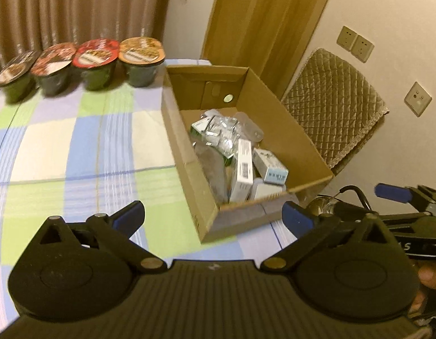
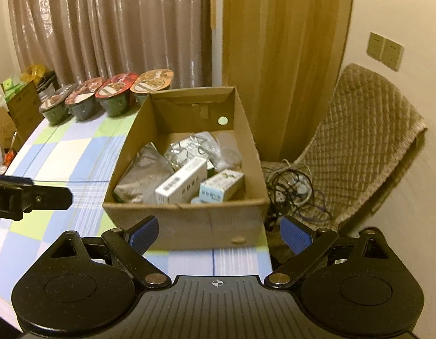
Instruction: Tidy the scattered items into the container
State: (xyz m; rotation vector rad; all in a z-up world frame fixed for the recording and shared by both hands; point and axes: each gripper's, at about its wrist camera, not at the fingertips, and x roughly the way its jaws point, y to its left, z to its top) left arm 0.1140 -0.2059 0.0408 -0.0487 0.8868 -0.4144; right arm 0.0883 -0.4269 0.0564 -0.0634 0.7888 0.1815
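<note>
Left gripper point(image 1: 212, 217) nearest the lens, jaws spread wide, nothing between them. Right gripper point(image 2: 218, 234) likewise: jaws apart, empty, hovering just short of the near wall of the cardboard box point(image 2: 189, 220).

Box sits at the right edge of the surface point(image 1: 76, 152), which is covered in a checked cloth. Inside: a white carton point(image 2: 181, 180), a small pale-blue carton point(image 2: 220, 188), a grey foil pouch point(image 2: 144, 175), crinkled clear packets point(image 2: 189, 147) toward the far wall. No loose small items show on the cloth near the box. Four lidded noodle bowls point(image 1: 76, 65) stand in a row at the far edge, well apart from both grippers; cannot tell whether they count as scattered items.

Risks, as I judge them:
- Box is close to the surface edge, with a tangle of cables point(image 2: 291, 189) and a padded chair point(image 2: 359, 147) beyond. A nudge from the right gripper could slide it off.
- Bowls are wide; open jaws may not span one, and a rim pinch could tip it.
- The grippers are near each other; a crossed reach could knock them together.

Orientation: the box's long axis runs away from the cameras, short wall facing the grippers, open top up. White carton lies tilted, long axis roughly along the box's length.
</note>
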